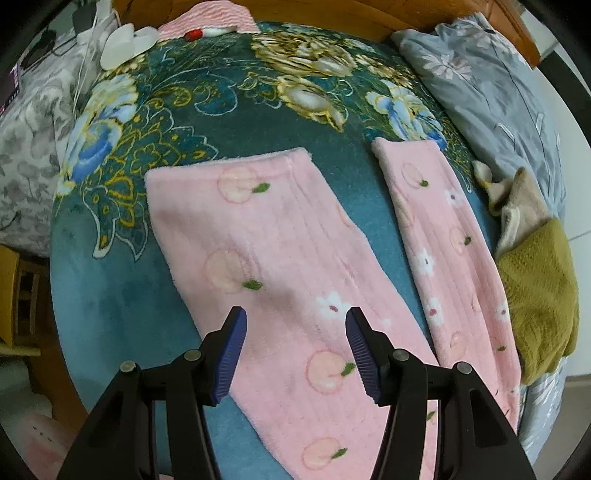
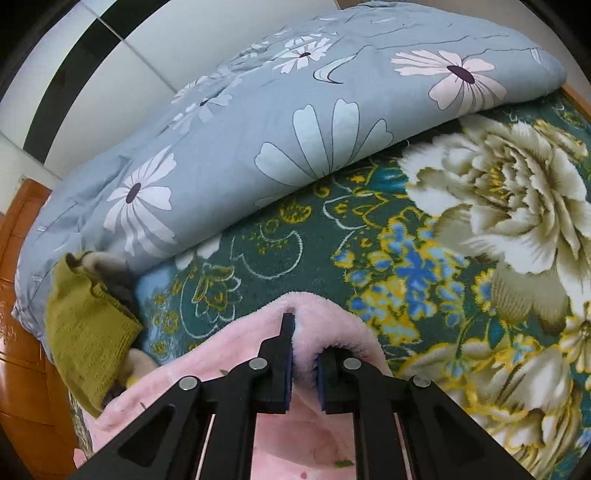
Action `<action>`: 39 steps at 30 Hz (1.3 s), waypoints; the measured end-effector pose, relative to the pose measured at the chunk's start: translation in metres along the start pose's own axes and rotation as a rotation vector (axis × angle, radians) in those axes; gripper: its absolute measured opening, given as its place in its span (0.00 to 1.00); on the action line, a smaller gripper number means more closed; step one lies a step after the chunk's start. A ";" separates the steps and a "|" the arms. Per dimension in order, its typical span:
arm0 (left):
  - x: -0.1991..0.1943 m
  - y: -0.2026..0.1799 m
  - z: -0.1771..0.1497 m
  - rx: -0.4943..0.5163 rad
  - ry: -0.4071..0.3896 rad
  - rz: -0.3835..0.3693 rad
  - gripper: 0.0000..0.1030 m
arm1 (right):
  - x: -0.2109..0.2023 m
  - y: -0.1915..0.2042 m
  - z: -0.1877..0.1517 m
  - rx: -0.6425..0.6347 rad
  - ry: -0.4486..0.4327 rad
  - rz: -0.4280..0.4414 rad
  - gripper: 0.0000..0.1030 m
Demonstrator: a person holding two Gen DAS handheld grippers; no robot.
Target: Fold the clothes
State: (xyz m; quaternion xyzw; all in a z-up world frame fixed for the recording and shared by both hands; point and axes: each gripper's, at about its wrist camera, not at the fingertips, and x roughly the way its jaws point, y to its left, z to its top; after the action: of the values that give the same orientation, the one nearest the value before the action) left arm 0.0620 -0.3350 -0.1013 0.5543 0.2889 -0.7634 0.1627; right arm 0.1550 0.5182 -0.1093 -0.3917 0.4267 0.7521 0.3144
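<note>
Pink fleece pyjama trousers with peach and flower prints lie flat on the teal flowered blanket [image 1: 122, 295]. In the left wrist view the left leg [image 1: 266, 266] and the right leg [image 1: 454, 251] spread apart towards the far side. My left gripper [image 1: 295, 354] is open above the left leg, touching nothing. In the right wrist view my right gripper [image 2: 304, 354] is shut on a bunched pink edge of the trousers [image 2: 332, 328], lifted a little off the blanket.
A grey-blue flowered duvet [image 2: 258, 140] lies along the bed's right side, also in the left wrist view [image 1: 491, 92]. An olive knit garment [image 1: 535, 295] with a beige one [image 1: 517, 203] sits beside the right leg. A pink cloth [image 1: 210, 20] and white items [image 1: 125, 40] lie at the head.
</note>
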 end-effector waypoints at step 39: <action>0.008 -0.008 0.002 0.030 -0.004 -0.047 0.55 | 0.028 0.246 -0.102 -0.698 0.229 0.252 0.55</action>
State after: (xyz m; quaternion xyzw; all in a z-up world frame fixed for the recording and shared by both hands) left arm 0.0536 -0.3297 -0.1066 0.5480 0.2901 -0.7725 0.1369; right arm -0.0247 0.3234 -0.0701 -0.5009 0.2220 0.8364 0.0176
